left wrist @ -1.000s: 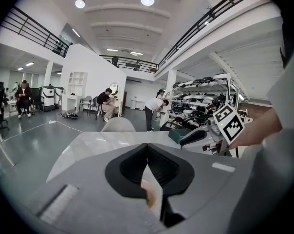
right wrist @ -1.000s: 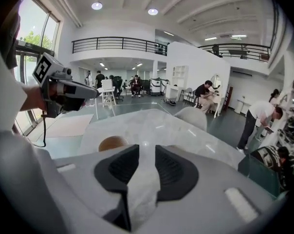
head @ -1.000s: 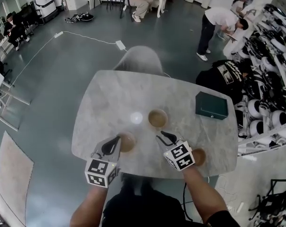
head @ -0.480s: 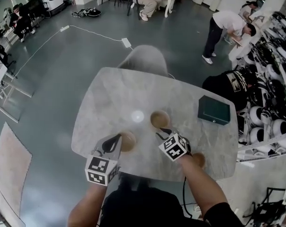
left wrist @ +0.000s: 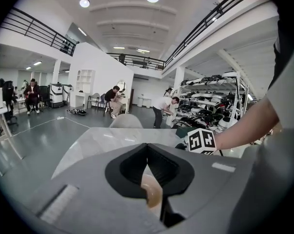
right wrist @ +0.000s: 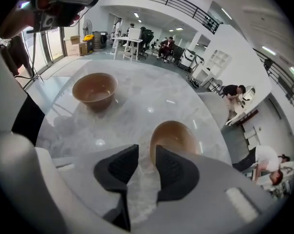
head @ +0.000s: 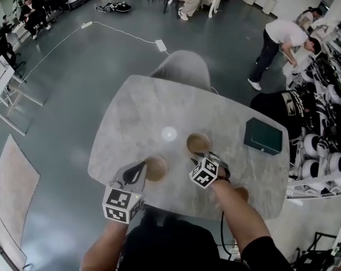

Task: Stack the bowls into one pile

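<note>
Three bowls: left bowl (head: 157, 168), middle bowl (head: 197, 144), right bowl (head: 241, 194). One green box (head: 265, 135). One table (head: 159, 112). One chair (head: 182, 69).

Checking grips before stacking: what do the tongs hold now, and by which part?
The left tongs pinch a brown bowl by its rim; the right tongs are open, holding nothing.

Each bowl (head: 198, 143) is tan-brown, the table (head: 153, 112) pale grey with marble veining, the box (head: 263, 136) dark green, the fingers (right wrist: 172, 172) black.
</note>
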The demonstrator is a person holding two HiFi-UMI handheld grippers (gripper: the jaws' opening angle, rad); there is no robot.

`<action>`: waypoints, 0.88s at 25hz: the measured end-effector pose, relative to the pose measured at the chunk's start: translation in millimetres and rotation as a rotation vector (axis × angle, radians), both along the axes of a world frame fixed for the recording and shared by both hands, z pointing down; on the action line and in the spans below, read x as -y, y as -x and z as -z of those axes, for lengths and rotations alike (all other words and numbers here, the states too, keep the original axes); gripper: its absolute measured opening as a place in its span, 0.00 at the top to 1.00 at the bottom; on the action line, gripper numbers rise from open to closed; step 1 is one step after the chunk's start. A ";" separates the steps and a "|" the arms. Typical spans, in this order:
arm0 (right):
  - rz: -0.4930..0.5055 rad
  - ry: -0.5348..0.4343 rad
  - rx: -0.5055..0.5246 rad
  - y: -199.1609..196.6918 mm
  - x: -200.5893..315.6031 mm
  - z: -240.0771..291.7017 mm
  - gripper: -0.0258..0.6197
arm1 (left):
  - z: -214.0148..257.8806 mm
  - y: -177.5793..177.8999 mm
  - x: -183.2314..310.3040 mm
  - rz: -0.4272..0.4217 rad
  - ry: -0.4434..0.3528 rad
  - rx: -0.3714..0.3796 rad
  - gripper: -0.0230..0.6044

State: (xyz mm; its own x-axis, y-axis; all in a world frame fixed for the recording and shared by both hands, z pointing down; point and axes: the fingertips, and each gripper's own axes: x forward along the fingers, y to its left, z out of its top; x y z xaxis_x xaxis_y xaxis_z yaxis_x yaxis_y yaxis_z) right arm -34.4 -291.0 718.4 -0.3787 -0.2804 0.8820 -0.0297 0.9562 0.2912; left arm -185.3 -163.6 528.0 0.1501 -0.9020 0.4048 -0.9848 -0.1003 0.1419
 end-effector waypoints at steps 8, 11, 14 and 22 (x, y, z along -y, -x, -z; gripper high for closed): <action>0.027 -0.029 -0.098 -0.3 8.5 -22.2 0.83 | -5.6 16.5 -10.0 0.035 0.015 -0.002 0.95; 0.020 -0.054 -0.108 1.5 10.7 -21.7 0.92 | -7.8 20.4 -15.0 0.044 0.025 -0.011 0.95; 0.024 -0.065 -0.106 2.5 7.6 -17.6 0.93 | -8.7 22.5 -19.5 0.046 0.023 -0.010 0.95; 0.020 -0.108 -0.051 8.3 -4.5 17.2 0.94 | 7.3 23.5 -28.7 0.033 -0.002 -0.015 0.95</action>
